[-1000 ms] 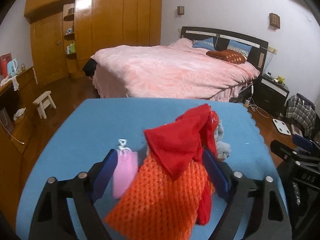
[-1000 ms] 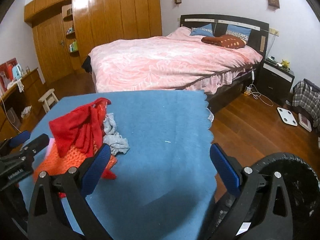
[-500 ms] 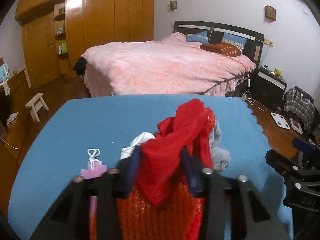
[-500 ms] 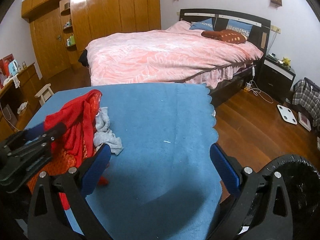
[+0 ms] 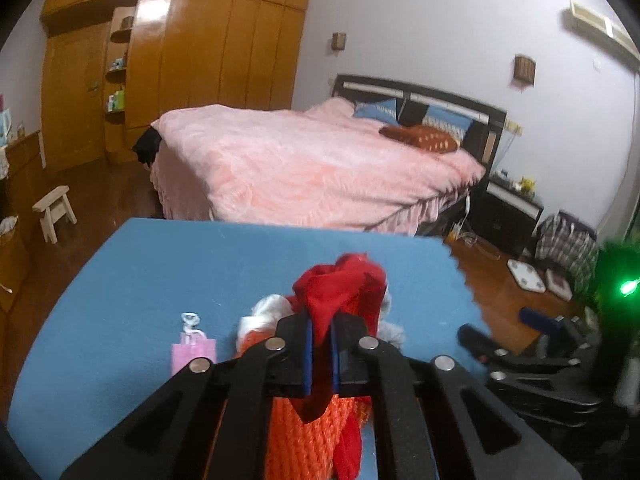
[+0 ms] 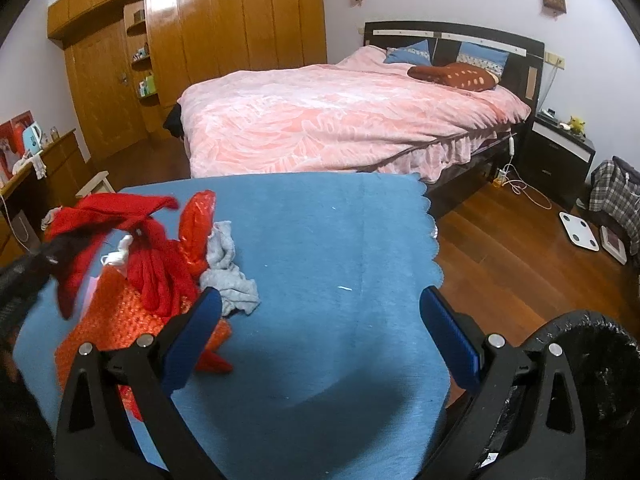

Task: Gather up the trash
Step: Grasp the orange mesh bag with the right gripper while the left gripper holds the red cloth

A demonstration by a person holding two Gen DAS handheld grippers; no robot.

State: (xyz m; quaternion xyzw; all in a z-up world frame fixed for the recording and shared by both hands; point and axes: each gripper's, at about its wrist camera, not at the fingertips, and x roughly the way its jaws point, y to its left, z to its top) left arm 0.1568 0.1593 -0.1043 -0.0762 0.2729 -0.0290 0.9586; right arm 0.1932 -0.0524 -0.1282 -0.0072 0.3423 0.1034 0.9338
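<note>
The left tongs [image 5: 321, 346] pinch a red cloth [image 5: 340, 280] from the trash pile near the left edge of the blue desk [image 6: 320, 240]. The right tongs [image 6: 320, 336] are wide open and hold nothing, beside a black bin [image 6: 580, 360].

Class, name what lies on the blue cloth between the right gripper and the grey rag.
Nothing: in the right wrist view, bare blue cloth separates the right gripper from the grey rag.

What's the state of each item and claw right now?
left claw: shut on the red cloth
red cloth: pinched, bunched up
orange net bag: lying on the blue table
grey rag: crumpled, loose on the table
right claw: open, empty
</note>
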